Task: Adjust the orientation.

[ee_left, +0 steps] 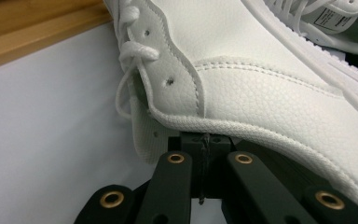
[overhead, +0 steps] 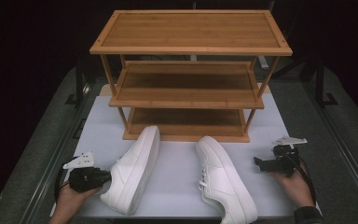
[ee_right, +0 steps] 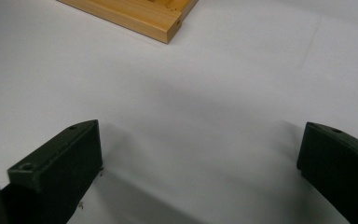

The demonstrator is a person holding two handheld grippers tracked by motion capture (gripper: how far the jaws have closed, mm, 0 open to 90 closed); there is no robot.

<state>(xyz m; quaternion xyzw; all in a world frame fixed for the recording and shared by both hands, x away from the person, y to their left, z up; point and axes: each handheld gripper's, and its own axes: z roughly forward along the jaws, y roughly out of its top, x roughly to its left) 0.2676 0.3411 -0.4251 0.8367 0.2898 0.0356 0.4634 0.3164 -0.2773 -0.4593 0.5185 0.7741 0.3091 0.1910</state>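
Two white sneakers lie on the white mat in front of a three-tier wooden shoe rack (overhead: pixel 189 100). The left sneaker (overhead: pixel 133 170) points toward the rack. My left gripper (overhead: pixel 106 176) meets its side near the heel. In the left gripper view the jaws are pressed together at the sneaker's collar rim (ee_left: pixel 242 135), so that gripper (ee_left: pixel 207 142) is shut on the shoe, with the lace (ee_left: pixel 130 60) and tongue beside it. The right sneaker (overhead: pixel 223 182) lies apart, heel toward me. My right gripper (overhead: pixel 260 164) hovers open to its right, over bare mat (ee_right: pixel 198 154).
The rack's bottom shelf edge (overhead: pixel 186 136) is just beyond the sneakers' toes, and its corner (ee_right: pixel 168 28) lies ahead of the right gripper. The white mat (overhead: pixel 177 163) has bare space between the two sneakers. Dark grey floor surrounds the mat.
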